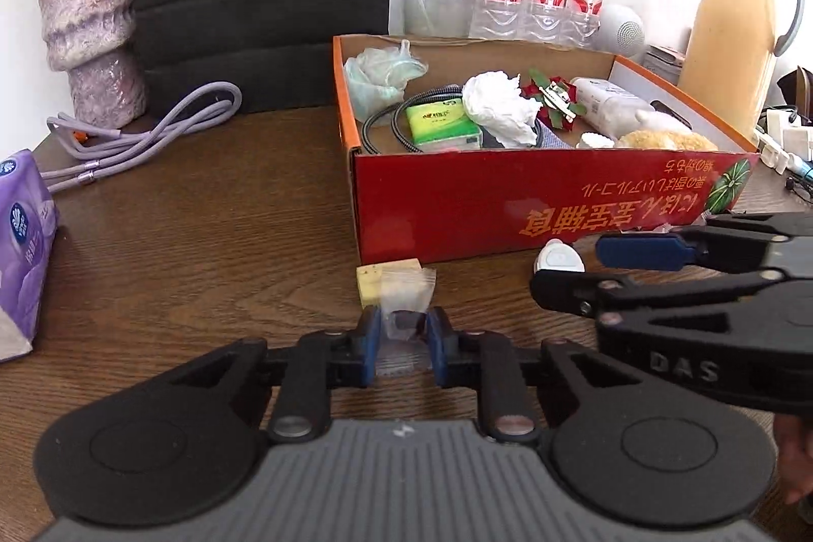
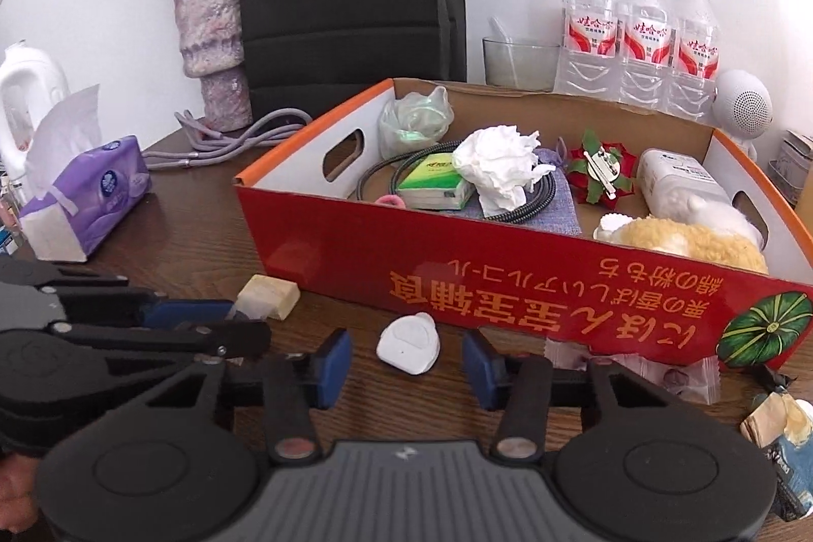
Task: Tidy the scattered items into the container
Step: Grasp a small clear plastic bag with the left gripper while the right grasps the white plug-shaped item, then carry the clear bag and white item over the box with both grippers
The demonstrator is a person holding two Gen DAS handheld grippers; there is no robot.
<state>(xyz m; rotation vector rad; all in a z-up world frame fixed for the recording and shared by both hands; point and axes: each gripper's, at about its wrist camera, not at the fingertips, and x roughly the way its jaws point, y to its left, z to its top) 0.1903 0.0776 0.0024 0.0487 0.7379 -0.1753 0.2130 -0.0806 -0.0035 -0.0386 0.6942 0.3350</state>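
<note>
Your left tongs [image 1: 401, 339] pinch the clear zip bag [image 1: 406, 288] on the desk [image 1: 228, 237] before the red box [image 1: 508, 206], while your right tongs [image 2: 406, 361] gape around the white case [image 2: 408, 341], ready to lift.

Loose bits by the red box

Clear bag [image 1: 406, 288], yellow block [image 1: 370, 283] and white case [image 2: 409, 341] lie on the table before the part-filled red cardboard box [image 2: 508, 288].
</note>
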